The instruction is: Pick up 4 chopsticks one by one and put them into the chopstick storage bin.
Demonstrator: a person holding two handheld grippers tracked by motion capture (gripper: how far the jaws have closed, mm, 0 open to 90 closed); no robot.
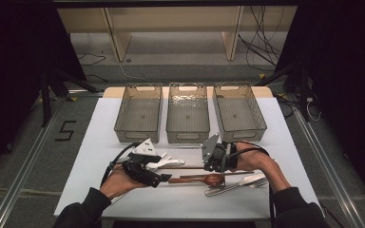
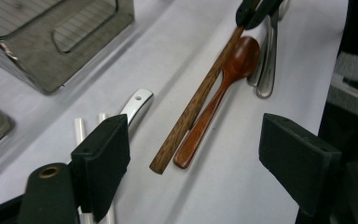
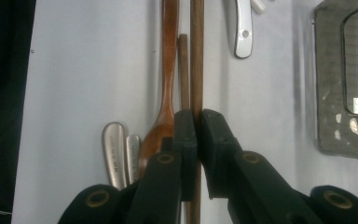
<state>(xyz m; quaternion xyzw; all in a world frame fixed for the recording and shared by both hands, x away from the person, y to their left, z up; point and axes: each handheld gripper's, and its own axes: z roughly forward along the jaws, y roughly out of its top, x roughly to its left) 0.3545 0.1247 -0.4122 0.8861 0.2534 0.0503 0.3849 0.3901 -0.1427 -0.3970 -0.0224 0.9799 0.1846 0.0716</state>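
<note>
High view: right gripper [image 1: 217, 167] sits over the cutlery cluster at the near middle of the white surface [image 1: 123, 199], pressed together on a dark wooden chopstick [image 1: 190, 166] that runs level toward the left. Left gripper [image 1: 164, 172] is at the other end of that cluster, spread. Three clear bins [image 1: 187, 114] stand in a row at the far edge, all looking bare inside. Judged step: sorting has only begun, first chopstick is being picked

Left gripper view: jaws stand wide apart with nothing between the pads; the chopstick [image 2: 193, 105] and a wooden spoon [image 2: 214, 102] lie side by side ahead, free ends just past the jaw line. Metal handles [image 2: 266, 60] lie beyond the spoon bowl, white sticks [image 2: 80, 130] beside a flat metal handle [image 2: 137, 105]. This view gives the spoon-to-chopstick contact, which the high view blurs

Right gripper view: pads pinch the chopstick [image 3: 196, 56]; a second chopstick [image 3: 183, 70] and the spoon [image 3: 168, 70] lie just beside it, outside the grip. Next move likely calls for lifting cleanly without dragging these neighbours, then choosing a bin
</note>
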